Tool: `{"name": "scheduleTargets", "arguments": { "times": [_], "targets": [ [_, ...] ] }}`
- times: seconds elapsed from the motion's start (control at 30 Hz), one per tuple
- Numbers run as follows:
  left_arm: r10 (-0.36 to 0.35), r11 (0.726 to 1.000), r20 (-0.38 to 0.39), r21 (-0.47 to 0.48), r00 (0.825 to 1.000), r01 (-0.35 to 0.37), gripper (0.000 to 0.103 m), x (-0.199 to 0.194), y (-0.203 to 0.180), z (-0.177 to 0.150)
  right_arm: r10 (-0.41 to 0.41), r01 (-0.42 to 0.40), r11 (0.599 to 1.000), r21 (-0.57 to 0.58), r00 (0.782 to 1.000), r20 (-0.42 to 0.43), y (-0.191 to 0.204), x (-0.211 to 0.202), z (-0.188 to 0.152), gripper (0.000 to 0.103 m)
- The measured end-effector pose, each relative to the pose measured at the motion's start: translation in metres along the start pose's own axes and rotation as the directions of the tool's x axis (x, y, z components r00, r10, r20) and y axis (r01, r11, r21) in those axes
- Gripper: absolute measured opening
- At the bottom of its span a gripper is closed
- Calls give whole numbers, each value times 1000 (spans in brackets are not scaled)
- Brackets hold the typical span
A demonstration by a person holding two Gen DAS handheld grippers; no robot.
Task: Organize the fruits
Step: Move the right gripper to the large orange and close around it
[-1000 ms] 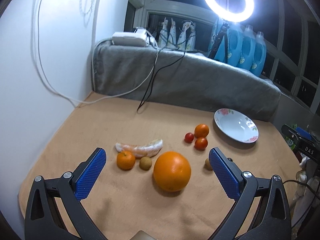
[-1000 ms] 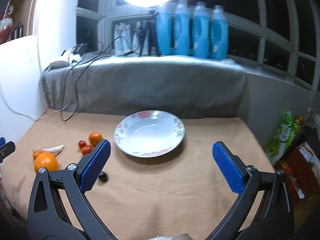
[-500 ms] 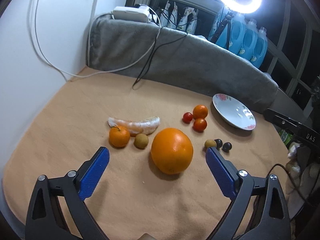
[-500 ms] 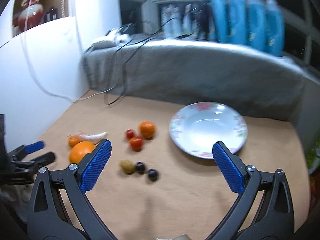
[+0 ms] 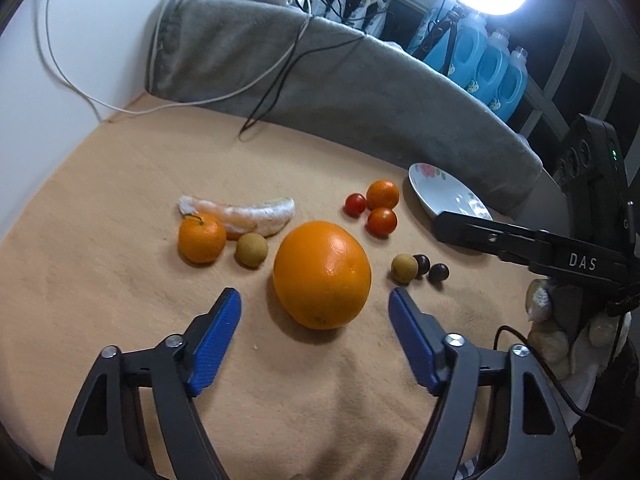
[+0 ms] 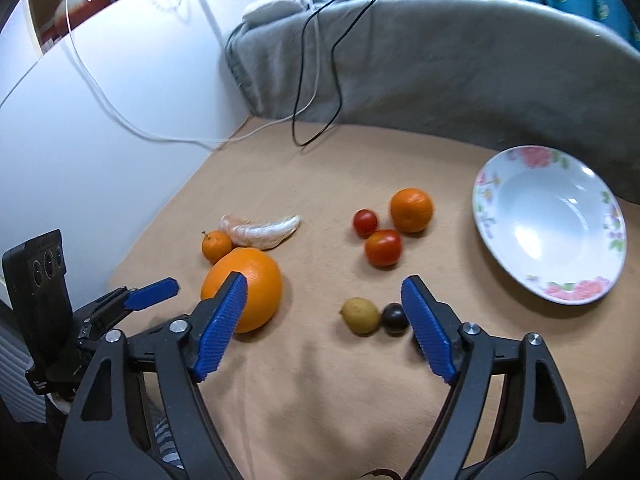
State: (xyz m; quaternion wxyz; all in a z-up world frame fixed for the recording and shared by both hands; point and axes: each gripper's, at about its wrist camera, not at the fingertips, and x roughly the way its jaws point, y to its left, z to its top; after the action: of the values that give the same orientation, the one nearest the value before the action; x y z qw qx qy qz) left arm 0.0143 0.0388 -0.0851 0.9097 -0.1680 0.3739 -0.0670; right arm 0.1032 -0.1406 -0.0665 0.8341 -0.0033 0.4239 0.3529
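Lying just ahead of the left gripper (image 5: pixel 314 320) and centred on its gap, the round large orange (image 5: pixel 322 274) had no long axis, while both closing, empty tongs left the right gripper (image 6: pixel 324 304) over small fruit.

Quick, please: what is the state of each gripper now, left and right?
Left gripper: jaws closing, holding nothing; big orange just ahead.
Right gripper: jaws closing, holding nothing.
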Motion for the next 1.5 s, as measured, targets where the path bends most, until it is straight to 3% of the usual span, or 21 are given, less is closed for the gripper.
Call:
{"name": "scheduleTargets", "arguments": {
  "times": [0.47, 0.7, 1.1, 1.27, 1.5],
  "targets": [
    [-32, 999, -42, -19, 999, 31, 68, 15, 5, -3, 164, -154, 985, 72, 974, -157, 10, 58, 5, 67],
    [-48, 999, -65, -23, 997, 47, 54, 23, 8, -4, 216, -201, 974, 105, 963, -162, 11, 67, 7, 67],
    [-52, 998, -61, -26, 997, 51, 53, 26, 12, -6, 292, -271, 954, 128, 937, -191, 24, 81, 8, 67],
    [-45, 999, -64, -19, 997, 44, 53, 26, 11, -6, 336, -312, 939, 143, 921, -196, 28, 84, 7, 58],
    [-30, 1000, -63, -6, 998, 29, 53, 25, 8, -5, 324, -305, 945, 123, 926, -194, 31, 83, 8, 57]
  ]
}}
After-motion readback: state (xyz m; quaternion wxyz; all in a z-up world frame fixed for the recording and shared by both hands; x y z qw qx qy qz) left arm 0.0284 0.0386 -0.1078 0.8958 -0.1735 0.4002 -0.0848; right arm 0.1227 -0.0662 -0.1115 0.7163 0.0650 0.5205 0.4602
